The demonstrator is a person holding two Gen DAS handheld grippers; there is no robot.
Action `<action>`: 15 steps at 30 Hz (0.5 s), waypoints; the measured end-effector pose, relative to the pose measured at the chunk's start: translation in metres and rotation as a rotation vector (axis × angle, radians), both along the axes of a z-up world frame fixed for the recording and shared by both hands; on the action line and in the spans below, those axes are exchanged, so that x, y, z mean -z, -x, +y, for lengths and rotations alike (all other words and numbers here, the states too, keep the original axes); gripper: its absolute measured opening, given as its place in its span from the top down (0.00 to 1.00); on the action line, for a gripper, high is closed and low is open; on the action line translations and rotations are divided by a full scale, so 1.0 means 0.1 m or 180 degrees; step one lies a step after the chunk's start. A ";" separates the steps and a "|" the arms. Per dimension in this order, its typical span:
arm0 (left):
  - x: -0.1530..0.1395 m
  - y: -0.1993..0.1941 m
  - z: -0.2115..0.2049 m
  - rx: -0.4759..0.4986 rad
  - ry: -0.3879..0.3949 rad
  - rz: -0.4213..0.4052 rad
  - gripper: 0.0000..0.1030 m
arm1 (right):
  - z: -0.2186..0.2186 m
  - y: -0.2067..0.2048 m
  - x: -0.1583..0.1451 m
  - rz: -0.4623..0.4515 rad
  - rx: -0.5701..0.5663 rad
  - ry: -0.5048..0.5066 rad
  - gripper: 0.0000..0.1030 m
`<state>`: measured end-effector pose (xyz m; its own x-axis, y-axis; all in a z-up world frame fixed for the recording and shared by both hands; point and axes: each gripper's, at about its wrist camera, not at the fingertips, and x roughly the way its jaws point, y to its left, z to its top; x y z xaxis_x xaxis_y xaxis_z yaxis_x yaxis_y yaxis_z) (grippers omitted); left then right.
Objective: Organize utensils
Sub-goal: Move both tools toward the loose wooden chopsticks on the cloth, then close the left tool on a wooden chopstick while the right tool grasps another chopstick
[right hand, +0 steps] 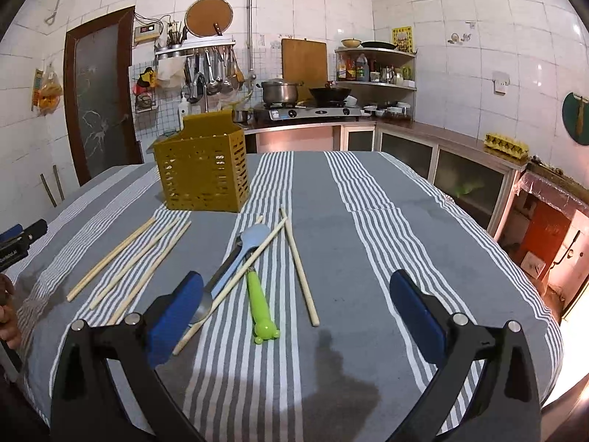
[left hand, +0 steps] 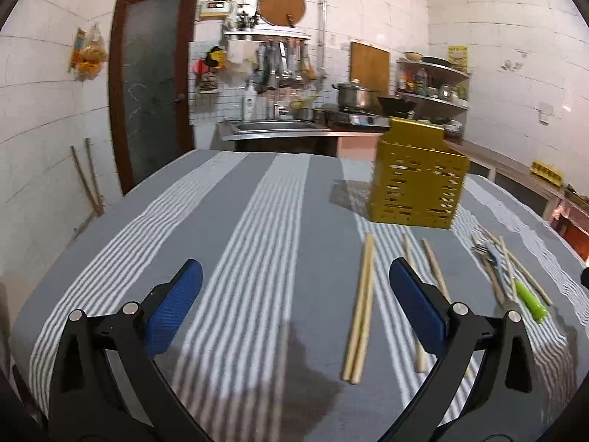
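Observation:
A yellow slotted utensil holder [left hand: 418,184] [right hand: 202,169] stands upright on the striped tablecloth. My left gripper [left hand: 294,283] is open above the cloth, and a pair of wooden chopsticks [left hand: 360,305] lies between its fingers. More chopsticks [left hand: 434,272] lie under its right finger. My right gripper [right hand: 294,294] is open too, over a green-handled utensil [right hand: 259,305], a pale blue spoon [right hand: 243,250], a metal spoon [right hand: 217,287] and crossed chopsticks [right hand: 298,265]. Several chopsticks [right hand: 129,265] lie to the left. The same fork and green handle [left hand: 530,300] show at the right in the left wrist view.
The table's grey-and-white striped cloth [right hand: 368,221] has dark wet patches near the front edge. Behind stand a sink counter [left hand: 272,129], a stove with a pot [right hand: 279,92] and a wok, and corner shelves [right hand: 375,66]. A hand [right hand: 7,313] holding the other gripper shows at the left edge.

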<state>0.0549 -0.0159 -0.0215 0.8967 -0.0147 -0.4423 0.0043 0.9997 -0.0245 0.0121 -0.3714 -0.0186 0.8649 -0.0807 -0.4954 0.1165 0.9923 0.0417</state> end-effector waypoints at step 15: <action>-0.04 -0.18 -0.03 0.0116 -0.0003 0.0157 0.05 | -0.02 -0.19 0.03 0.0227 -0.0018 -0.0118 0.29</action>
